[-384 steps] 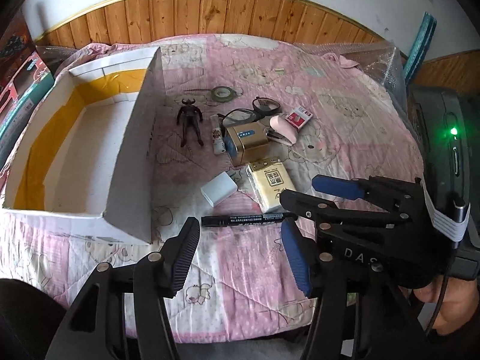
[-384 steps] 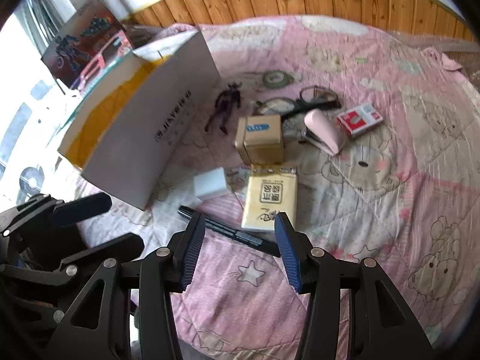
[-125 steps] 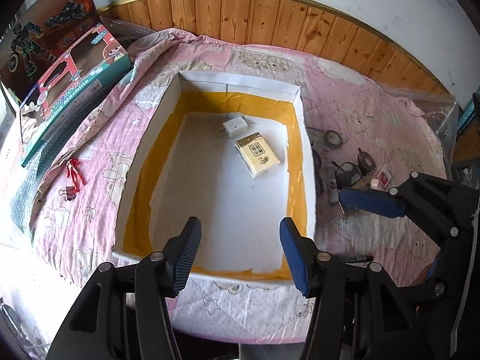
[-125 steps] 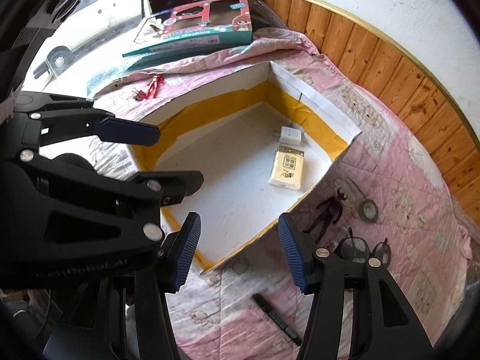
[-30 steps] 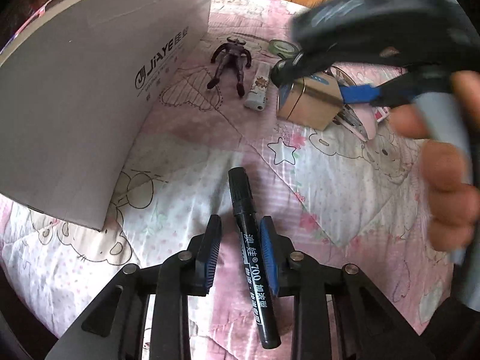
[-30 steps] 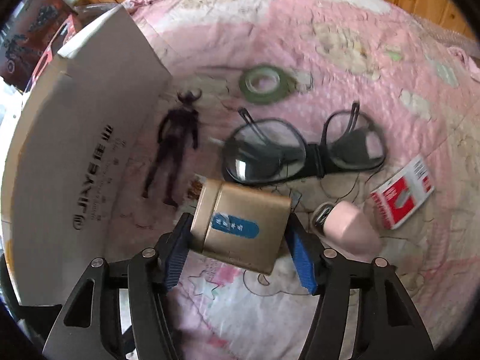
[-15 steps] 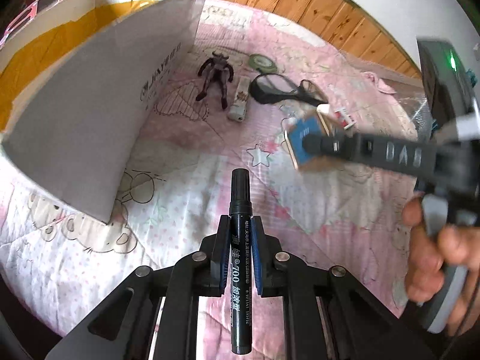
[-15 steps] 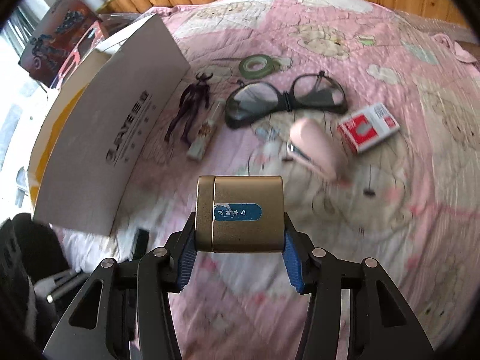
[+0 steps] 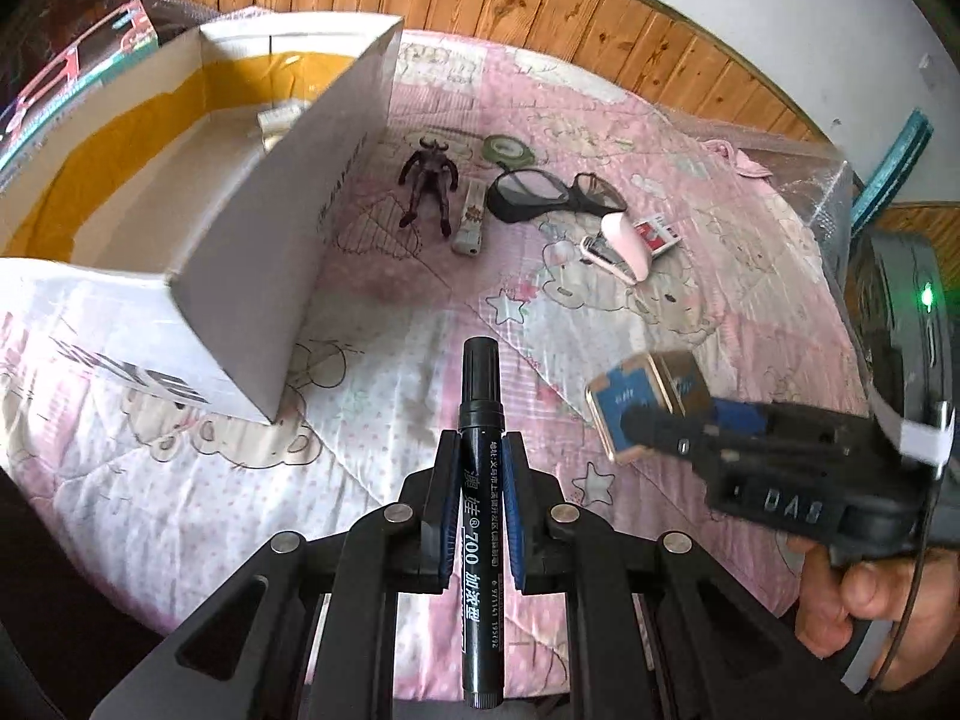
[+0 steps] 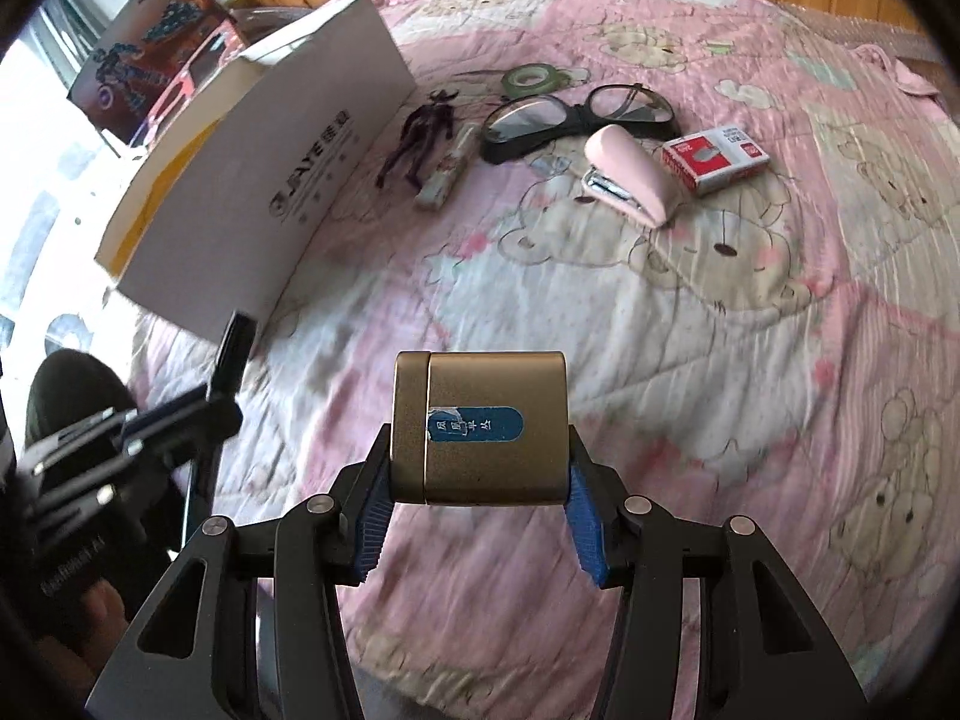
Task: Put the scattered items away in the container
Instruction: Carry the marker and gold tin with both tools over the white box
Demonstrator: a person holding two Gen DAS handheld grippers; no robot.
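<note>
My left gripper is shut on a black marker, held above the pink quilt. My right gripper is shut on a gold tin with a blue label, lifted off the bed; the gold tin also shows at the right of the left wrist view. The white cardboard box with a yellow lining stands at the left, with a small white item at its far end. On the quilt lie a dark figurine, a small tube, glasses, a green tape roll, a pink stapler and a red staple box.
A toy package leans behind the box at the left. Wooden panelling runs along the back of the bed. A person's hand grips the right tool's handle at lower right.
Both grippers have risen and pulled back from the bed, the left with the marker and the right with the gold tin. More of the box's inside shows in the left wrist view.
</note>
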